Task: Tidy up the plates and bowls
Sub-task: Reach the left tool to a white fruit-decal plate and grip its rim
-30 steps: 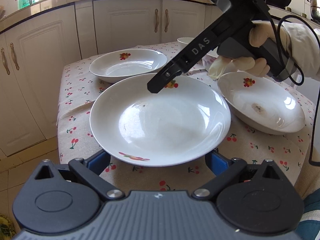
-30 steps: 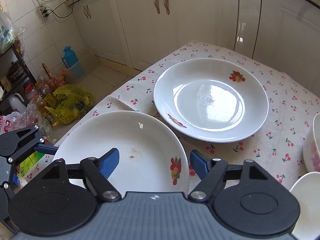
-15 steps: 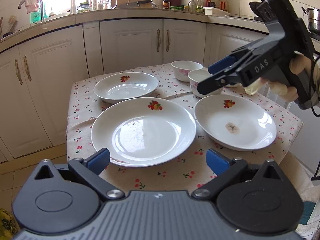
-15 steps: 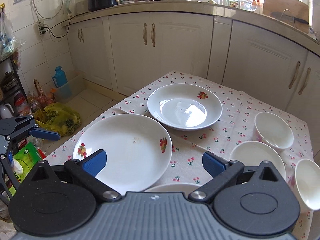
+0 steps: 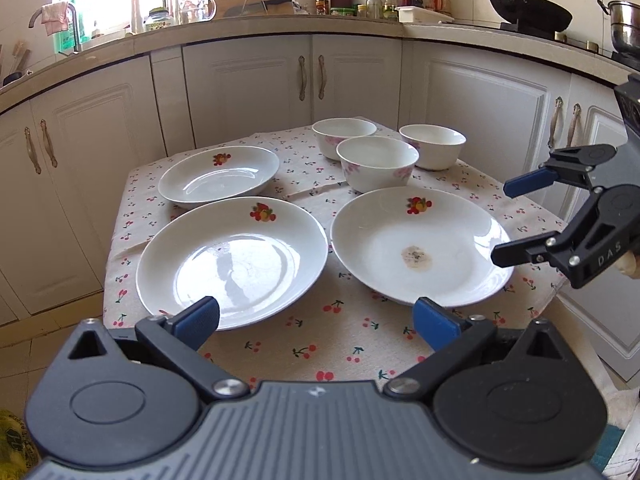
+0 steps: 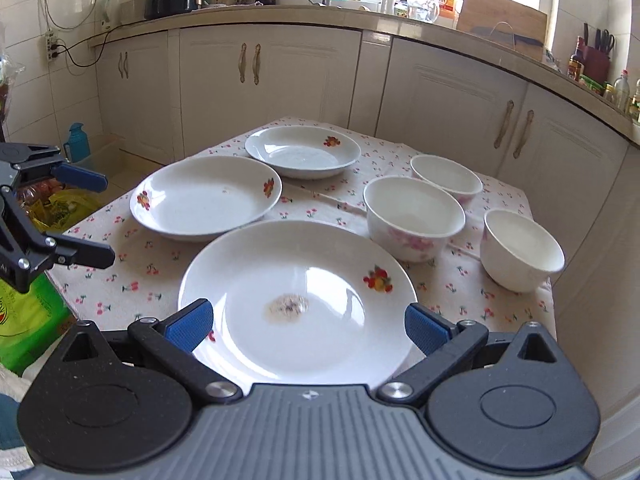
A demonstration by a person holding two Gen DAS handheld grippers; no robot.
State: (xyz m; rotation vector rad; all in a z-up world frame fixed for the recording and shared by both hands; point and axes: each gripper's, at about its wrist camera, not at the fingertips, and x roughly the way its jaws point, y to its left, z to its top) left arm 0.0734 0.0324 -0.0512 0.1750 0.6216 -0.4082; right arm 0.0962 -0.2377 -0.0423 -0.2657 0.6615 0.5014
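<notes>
A: Left gripper (image 5: 314, 322) hangs off the bench's (image 5: 352, 344) near edge, fingers wide apart, nothing between them. Near-left plate (image 5: 232, 260), far-left plate (image 5: 218, 176), stained plate (image 5: 416, 248) at near right, three bowls (image 5: 378, 162) at the far right corner, all upright.

B: Right gripper (image 6: 308, 326) likewise spread and empty. I'd pinch a plate by its rim, lift level, stack. Plates are round: no long axis.
</notes>
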